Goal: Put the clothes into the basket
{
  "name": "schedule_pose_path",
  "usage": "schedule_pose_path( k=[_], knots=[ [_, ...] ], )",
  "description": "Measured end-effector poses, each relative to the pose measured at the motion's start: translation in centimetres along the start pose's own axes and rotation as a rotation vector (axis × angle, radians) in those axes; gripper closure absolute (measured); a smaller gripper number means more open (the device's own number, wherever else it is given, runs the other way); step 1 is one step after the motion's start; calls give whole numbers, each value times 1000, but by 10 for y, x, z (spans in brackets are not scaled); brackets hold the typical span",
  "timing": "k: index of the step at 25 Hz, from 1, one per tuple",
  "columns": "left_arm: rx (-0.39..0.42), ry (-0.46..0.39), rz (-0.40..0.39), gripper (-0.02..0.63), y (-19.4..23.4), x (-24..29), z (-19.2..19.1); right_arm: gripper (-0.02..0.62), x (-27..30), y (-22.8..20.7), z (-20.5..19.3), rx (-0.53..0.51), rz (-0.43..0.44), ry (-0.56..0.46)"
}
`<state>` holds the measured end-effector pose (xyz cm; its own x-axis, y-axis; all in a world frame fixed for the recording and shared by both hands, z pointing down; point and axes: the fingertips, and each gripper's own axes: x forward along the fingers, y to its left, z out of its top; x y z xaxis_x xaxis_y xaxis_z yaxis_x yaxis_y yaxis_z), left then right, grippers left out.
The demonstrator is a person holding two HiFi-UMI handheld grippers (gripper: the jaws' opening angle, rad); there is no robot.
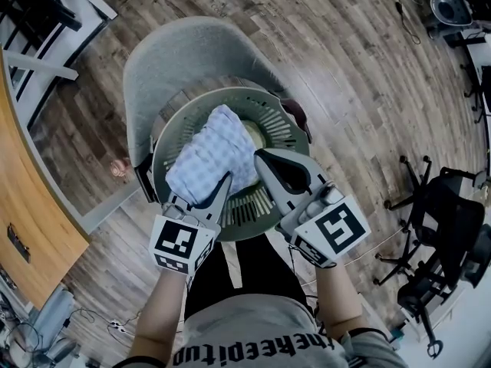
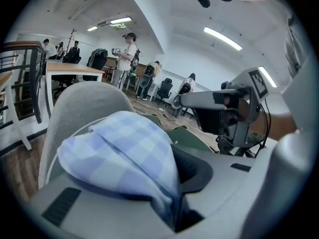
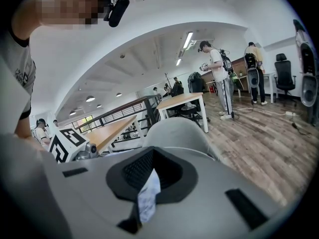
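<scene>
While both tools are hovering above the chair seat, I am logging this from the head view: the left gripper [image 1: 219, 188] is pinching one edge of the blue-and-white checked cloth [image 1: 209, 156]. The right gripper [image 1: 265, 165] is pinching the same cloth just beside it, so the two jaw tips are sitting near each other at the cloth's near edge.

Left gripper view: the fabric is draping in a thick fold over one jaw and running down into the narrow slot between the jaws, which are pressing on it.

Right gripper view: the jaws are pressing together on a thin strip of the same fabric, and only that strip is showing between the pads.

Position of the cloth: it is lying bunched over the open mouth of the round dark-green slatted basket [image 1: 285, 121], covering the basket's left half as the head view shows it. I cannot tell whether its underside is touching the basket's bottom.

The basket is sitting on the seat of a grey shell chair [image 1: 180, 52], which is standing on a wood-plank floor [image 1: 360, 67].

Surroundings: black office chairs [image 1: 439, 232] are standing well apart at the right, and a wooden desk [image 1: 31, 244] is showing at the left edge. People [image 2: 130, 59] are standing among desks far behind the chair in the left gripper view
</scene>
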<state>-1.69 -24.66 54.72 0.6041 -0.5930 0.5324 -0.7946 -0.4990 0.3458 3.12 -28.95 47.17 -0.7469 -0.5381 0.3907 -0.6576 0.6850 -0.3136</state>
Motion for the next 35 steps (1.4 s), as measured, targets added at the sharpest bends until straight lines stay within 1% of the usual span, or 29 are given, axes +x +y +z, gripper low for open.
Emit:
schedule_pose_path(
  k=[2,4,6,9,13,19,25,28,33,34,35],
  knots=[
    [8,25,-14,482,-3,3,-5,586,0,1,-1,2,-1,-2],
    [3,63,-18,413,-5,6,-13,586,0,1,-1,4,-2,-3],
    [-4,109,-8,374,-5,9,-22,586,0,1,-1,5,-3,-4],
    [-6,143,6,371,-3,7,-30,585,0,1,1,5,-4,-5],
    [-16,148,11,371,1,3,-31,586,0,0,2,9,-9,-8],
    [-8,162,22,371,3,-2,-33,586,0,3,3,6,-5,-13],
    [24,197,83,371,8,-7,-38,585,-1,7,5,0,4,-24],
    [43,180,98,368,8,-11,-33,585,-1,12,6,-3,12,-29],
    [57,122,102,370,6,-18,-20,584,-2,19,5,-8,24,-33],
    [58,112,103,377,6,-19,-18,584,-3,20,5,-8,25,-34],
    [56,99,106,403,5,-21,-16,586,-4,21,5,-9,27,-35]
  ],
)
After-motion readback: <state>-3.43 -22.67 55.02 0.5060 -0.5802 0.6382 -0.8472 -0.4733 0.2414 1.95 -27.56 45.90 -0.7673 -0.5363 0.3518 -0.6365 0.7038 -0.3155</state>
